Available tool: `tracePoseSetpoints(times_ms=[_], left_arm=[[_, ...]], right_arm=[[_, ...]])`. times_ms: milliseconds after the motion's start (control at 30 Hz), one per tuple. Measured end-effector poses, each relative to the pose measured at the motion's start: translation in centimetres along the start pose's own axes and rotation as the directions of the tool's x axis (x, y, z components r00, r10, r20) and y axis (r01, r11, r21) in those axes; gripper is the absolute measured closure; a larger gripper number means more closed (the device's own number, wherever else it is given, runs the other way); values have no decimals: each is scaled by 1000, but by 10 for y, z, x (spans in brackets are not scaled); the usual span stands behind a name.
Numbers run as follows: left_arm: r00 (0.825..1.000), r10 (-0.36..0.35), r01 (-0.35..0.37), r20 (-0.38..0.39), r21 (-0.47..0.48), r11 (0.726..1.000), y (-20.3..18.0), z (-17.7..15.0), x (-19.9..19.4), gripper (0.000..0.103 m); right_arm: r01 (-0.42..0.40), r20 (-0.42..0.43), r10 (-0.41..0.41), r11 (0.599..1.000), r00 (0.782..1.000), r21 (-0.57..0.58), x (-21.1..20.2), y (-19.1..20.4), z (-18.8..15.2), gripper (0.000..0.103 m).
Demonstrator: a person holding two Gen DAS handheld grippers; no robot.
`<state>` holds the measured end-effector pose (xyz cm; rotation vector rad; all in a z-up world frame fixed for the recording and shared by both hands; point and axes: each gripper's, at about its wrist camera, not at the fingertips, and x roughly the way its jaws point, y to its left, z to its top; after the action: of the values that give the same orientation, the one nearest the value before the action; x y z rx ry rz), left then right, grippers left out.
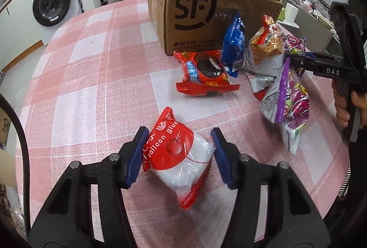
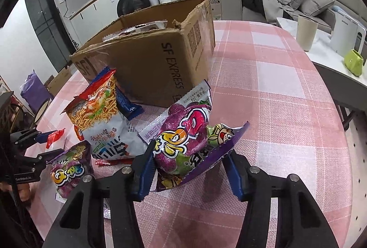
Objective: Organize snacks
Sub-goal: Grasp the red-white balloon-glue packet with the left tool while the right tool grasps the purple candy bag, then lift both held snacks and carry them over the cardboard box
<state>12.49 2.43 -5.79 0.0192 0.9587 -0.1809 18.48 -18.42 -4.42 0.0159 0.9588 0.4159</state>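
1. Two purple candy bags [image 2: 183, 140], one noodle bag [image 2: 98, 114], one blue packet [image 1: 234, 46], one Oreo pack [image 1: 205, 71] and one red-and-white packet [image 1: 181, 156] lie before one cardboard box [image 1: 206, 16] on the bench [image 1: 103, 64].
2. Only the right wrist view shows the box's inside.
3. Left gripper [image 1: 177, 157] tilts downward, jaws pinching the red-and-white packet; right gripper [image 2: 190, 170] likewise clamps a purple bag beside the box.

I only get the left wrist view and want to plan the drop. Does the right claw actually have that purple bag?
Observer: Yes. The right claw is shut on the purple bag. Both pads press its sides and the bag is crumpled between them.
Operator: I only see the outside of the box. Is anything in it?
Observer: The box is open on top, and clear wrappers show just inside its rim.
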Motion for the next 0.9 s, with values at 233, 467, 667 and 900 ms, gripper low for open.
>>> tracePoseSetpoints(times_ms=[233,467,667,900], left_arm=[[998,-11,12,62,-13,1000,-3,3,-16,50],[992,-19,22,124,-26,999,-5,7,-32,50],[987,-18,24,160,-37,999,-7,9,-44,50],[977,-15,26,212,-49,998,-8,15,-57,50]], right_arm=[[-21,21,21,1000,1000,11,-10,-1,-1,48],[-24,47,24,1000,999,10,-25,0,0,48],[-23,74,22,1000,997,9,-40,0,1,48],[-18,108,17,1000,994,9,-60,2,5,48]])
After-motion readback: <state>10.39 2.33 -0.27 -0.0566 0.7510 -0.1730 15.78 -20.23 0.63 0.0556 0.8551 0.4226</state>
